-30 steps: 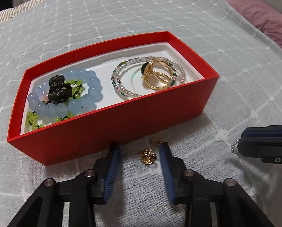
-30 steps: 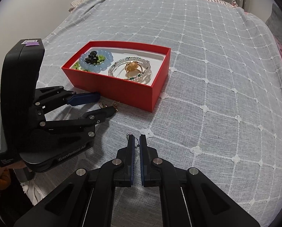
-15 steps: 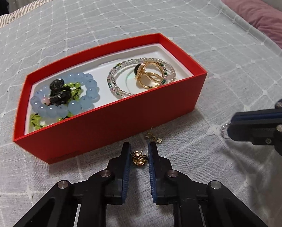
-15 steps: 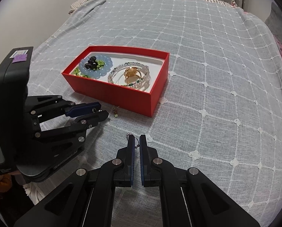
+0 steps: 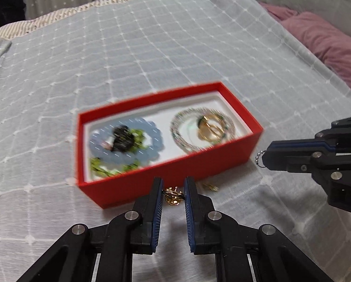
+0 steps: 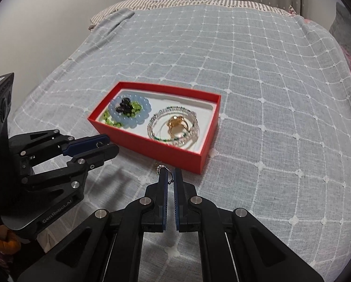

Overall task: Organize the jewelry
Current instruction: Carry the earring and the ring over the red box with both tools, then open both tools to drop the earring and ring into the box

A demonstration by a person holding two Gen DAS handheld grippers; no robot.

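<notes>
A red box lies on the grey checked bedspread. It holds a blue bead bracelet, a clear bead bracelet and a gold ring. My left gripper is shut on a small gold earring, held just above the bed in front of the box's near wall. A second small gold piece lies on the bedspread beside it. My right gripper is shut on a silver ball chain near the box's right corner.
A pink pillow lies at the bed's right side. A striped pillow lies at the far end, with a curtain behind it. A white wall runs along the bed's left side. The bedspread stretches wide beyond the box.
My left gripper's jaws closed on the gold earring and lifted it off the bedspread. Both grippers rose a little, so the box looks farther away. The second gold piece stayed on the bed.
</notes>
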